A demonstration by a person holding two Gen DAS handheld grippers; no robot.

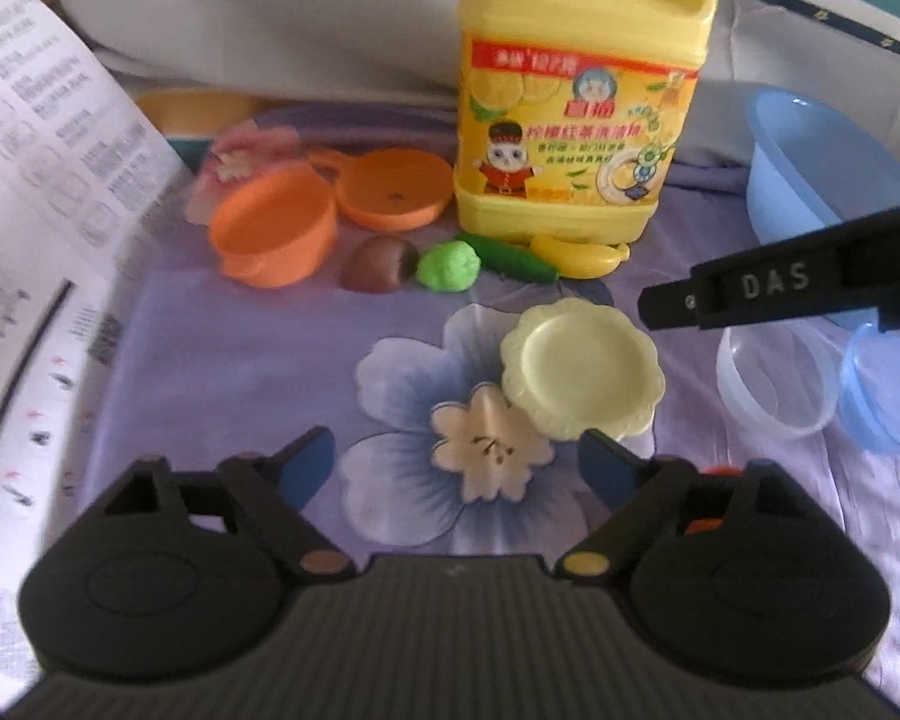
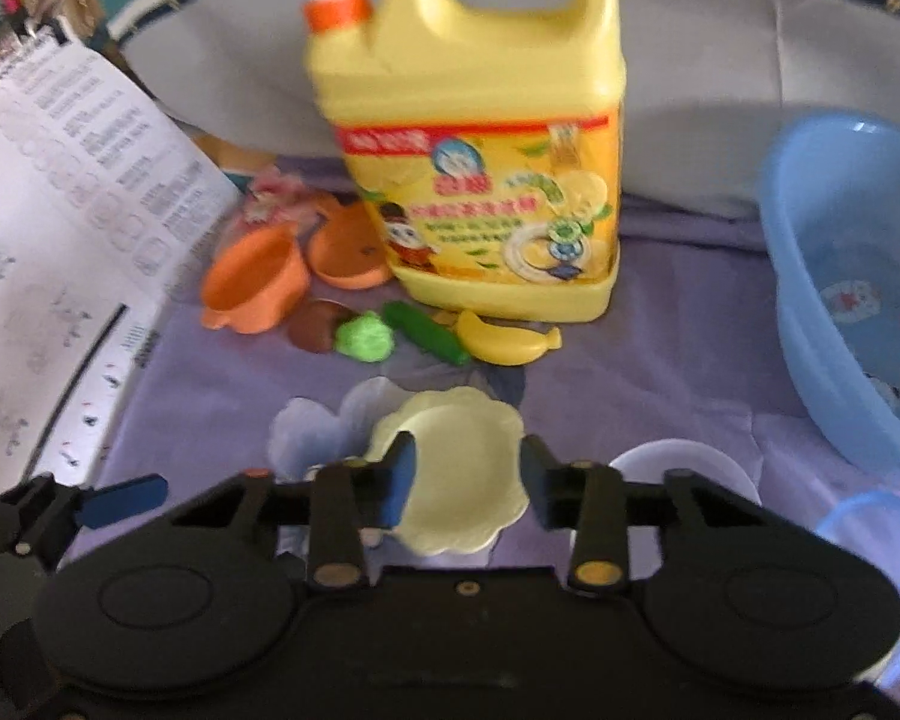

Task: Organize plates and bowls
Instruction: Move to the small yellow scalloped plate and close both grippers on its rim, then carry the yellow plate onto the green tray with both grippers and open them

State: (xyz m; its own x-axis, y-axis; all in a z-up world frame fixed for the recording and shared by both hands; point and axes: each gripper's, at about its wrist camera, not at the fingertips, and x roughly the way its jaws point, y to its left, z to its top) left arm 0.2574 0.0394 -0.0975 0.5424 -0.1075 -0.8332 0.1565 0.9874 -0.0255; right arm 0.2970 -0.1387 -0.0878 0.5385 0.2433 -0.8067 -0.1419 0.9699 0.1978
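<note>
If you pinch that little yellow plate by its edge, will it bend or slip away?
The pale yellow plate looks like moulded toy plastic, so probably stiff and light. Its wavy rim may give the right gripper a grip, though smooth plastic could slip. Lying flat on the cloth, it should slide, not roll.

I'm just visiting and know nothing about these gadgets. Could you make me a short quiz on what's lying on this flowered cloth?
1. True or false: the yellow detergent jug lies on its side.
2. Which toy sits between the brown piece and the cucumber? A green lettuce, B banana, C orange pot
3. What lies between the right gripper fingers?

Key: 1 false, it stands upright. 2 A. 3 the pale yellow scalloped plate; whether the pads press it cannot be told.
</note>
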